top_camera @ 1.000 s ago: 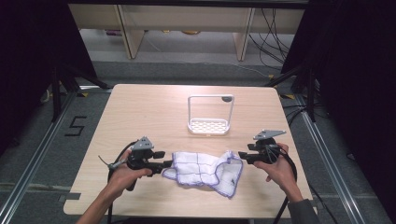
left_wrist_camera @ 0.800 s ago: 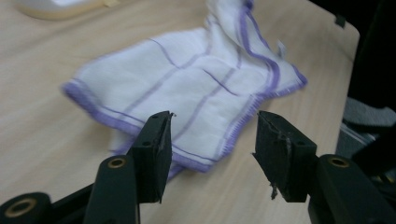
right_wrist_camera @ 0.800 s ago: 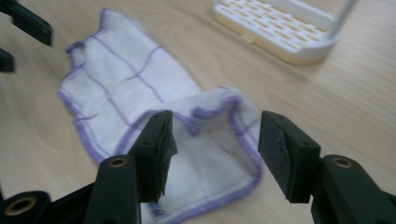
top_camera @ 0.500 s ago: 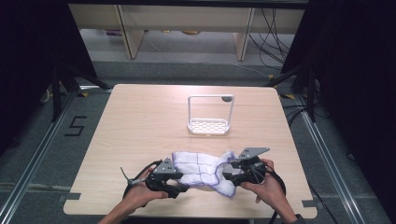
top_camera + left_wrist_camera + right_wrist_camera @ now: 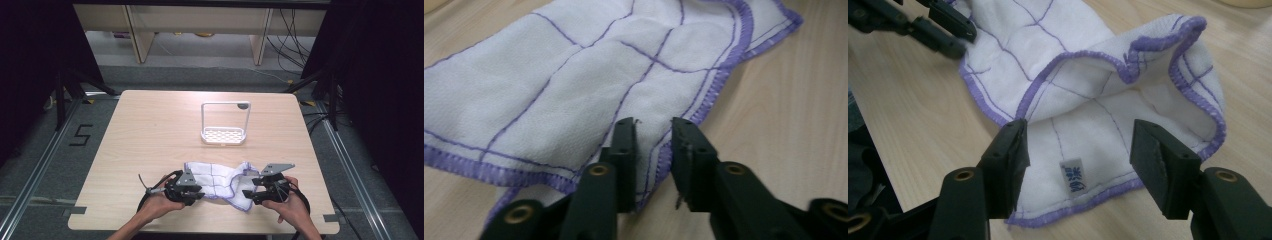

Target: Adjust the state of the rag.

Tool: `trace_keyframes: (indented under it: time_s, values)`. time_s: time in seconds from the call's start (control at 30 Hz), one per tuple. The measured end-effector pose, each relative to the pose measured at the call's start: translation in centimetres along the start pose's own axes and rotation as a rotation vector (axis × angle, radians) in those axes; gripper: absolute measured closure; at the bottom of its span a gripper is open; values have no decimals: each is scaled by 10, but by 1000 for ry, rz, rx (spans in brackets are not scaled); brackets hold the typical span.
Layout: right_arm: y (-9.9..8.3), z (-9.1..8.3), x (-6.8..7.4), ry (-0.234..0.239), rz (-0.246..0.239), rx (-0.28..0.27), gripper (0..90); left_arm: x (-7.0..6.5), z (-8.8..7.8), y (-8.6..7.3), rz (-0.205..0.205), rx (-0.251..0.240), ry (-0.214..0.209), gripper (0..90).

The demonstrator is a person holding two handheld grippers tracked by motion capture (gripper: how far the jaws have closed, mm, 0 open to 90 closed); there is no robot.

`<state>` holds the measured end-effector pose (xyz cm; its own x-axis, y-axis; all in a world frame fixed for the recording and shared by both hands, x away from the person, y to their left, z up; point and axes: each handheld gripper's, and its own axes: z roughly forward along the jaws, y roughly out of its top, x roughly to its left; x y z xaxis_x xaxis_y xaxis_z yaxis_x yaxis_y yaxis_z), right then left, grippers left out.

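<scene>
Pale wooden table on grey floor, light shelving behind, dark curtains alongside.

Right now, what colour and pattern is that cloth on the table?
The cloth is white with thin purple grid lines and a purple stitched border, clearest in the left gripper view.

Cloth: white woven fabric, waffle-textured, matt, purple stitched hem and grid lines. Table: pale wood-grain top, smooth, satin. Rack: white plastic, perforated base.
</scene>
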<state>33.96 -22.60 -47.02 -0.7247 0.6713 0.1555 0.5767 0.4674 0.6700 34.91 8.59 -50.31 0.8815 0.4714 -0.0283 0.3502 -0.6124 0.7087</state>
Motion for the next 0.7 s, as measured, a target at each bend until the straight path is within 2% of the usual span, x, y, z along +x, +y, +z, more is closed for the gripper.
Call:
trace_keyframes:
  time_s: [0.07,0.13,0.17,0.2,0.23,0.27,0.3,0.33,0.43,0.5,0.53,0.57,0.63,0.67,0.7]
  values:
    - [-1,-1,0,-2,-2,9,412,0,-2,3,11,-13,-2,816]
    - [-2,-2,2,6,1,19,421,0,-5,6,13,-25,-7,824]
    - [-2,-2,2,6,1,19,421,0,-10,9,-8,-54,-19,824]
    - [-4,-3,6,21,-6,9,428,0,-19,15,-22,-93,-14,837]
    - [-5,-4,8,18,-3,11,429,2,-23,19,-30,-115,-15,841]
    - [-6,-5,10,27,-19,16,431,2,-23,19,-30,-115,-15,842]
    - [-7,-4,12,22,-22,12,433,8,-31,28,-29,-140,4,843]
    - [-8,-3,14,29,-29,22,433,12,-36,33,-22,-142,21,844]
    - [-12,4,19,34,-47,57,436,26,-42,49,-29,-169,45,847]
    - [-13,9,20,28,-54,62,439,39,-42,60,-35,-167,80,847]
    - [-14,11,21,32,-38,66,441,45,-41,64,-44,-170,95,846]
    - [-13,11,21,36,-23,96,445,45,-41,64,-44,-170,95,846]
    - [-15,15,21,37,-24,90,459,61,-36,74,-69,-165,120,845]
    - [-15,16,19,25,-55,89,463,65,-34,75,-70,-161,129,845]
    - [-15,16,19,25,-55,89,463,65,-34,75,-70,-161,129,844]
